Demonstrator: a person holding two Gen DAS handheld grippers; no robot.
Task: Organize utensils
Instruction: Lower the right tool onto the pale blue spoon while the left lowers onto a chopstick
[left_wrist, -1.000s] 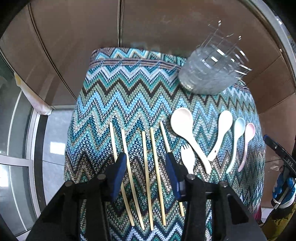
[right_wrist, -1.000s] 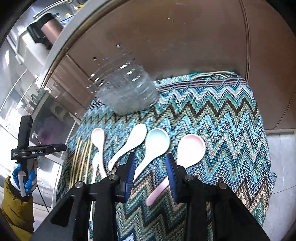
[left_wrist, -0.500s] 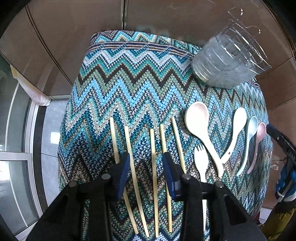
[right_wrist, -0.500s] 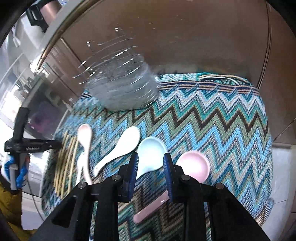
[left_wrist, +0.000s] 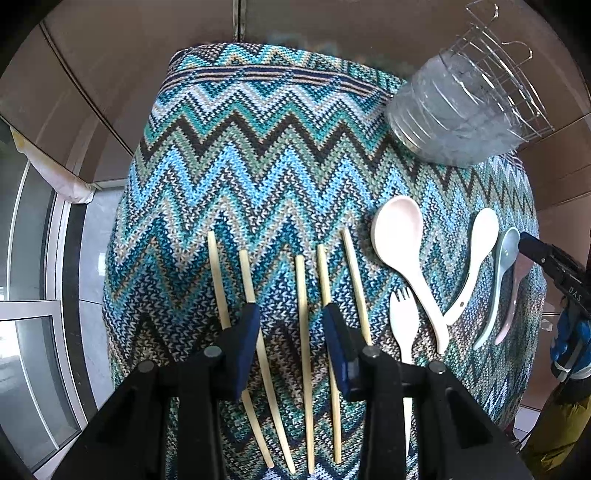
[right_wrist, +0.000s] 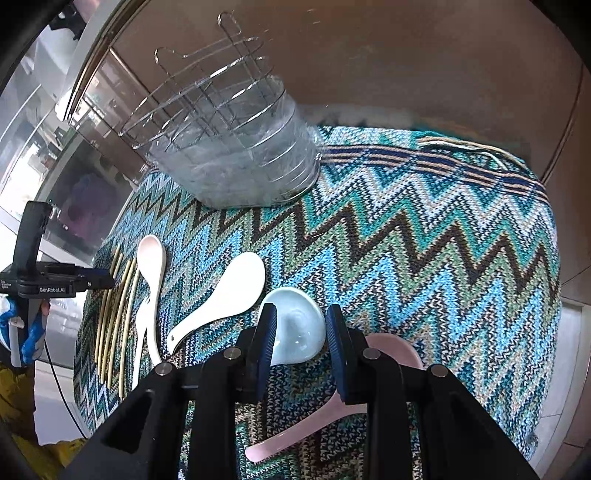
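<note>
My left gripper (left_wrist: 290, 325), jaws just narrowing yet empty, straddled one pale bamboo chopstick (left_wrist: 304, 354) lying on the zigzag-knit surface (left_wrist: 258, 155); my right gripper (right_wrist: 301, 332) (empty too) hovered over the pale-blue ceramic spoon (right_wrist: 295, 326). Descend squarely before pinching.

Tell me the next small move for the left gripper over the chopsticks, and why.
Probably lower the left gripper a little further and close on the middle chopstick. Its jaws have just been closing, stand open astride that stick without pressing it, and all five chopsticks lie flat on the cloth, none yet in the wire holder.
</note>
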